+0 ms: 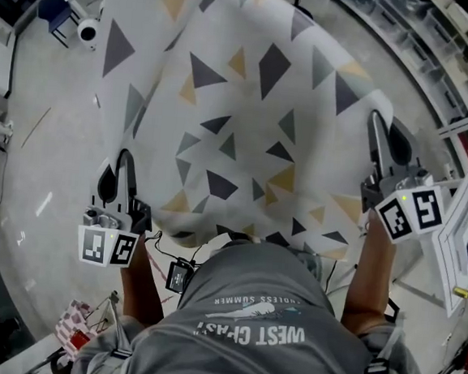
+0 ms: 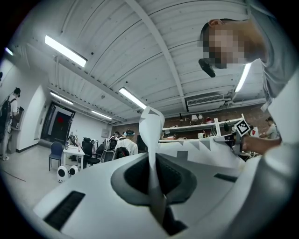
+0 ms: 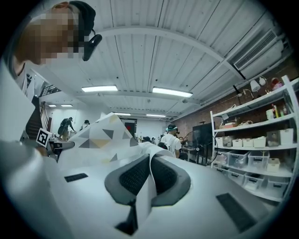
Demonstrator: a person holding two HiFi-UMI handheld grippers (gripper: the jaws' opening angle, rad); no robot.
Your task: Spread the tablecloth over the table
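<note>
A white tablecloth (image 1: 239, 134) printed with grey, black and tan triangles billows out flat in front of me and hides whatever is under it. My left gripper (image 1: 124, 163) is shut on its near left edge, and my right gripper (image 1: 376, 121) is shut on its near right edge. In the left gripper view the cloth (image 2: 152, 128) stands up as a thin fold pinched between the jaws of the left gripper (image 2: 153, 179). Between the jaws of the right gripper (image 3: 148, 179) in the right gripper view, the cloth (image 3: 100, 135) is clamped and spreads away to the left.
Bare grey floor (image 1: 50, 150) lies left of the cloth, with a small white round device (image 1: 88, 31) at the far left. Shelving with bins (image 3: 259, 154) lines the right side. A white box (image 1: 467, 243) sits at my right. People work at desks (image 2: 70, 154) in the background.
</note>
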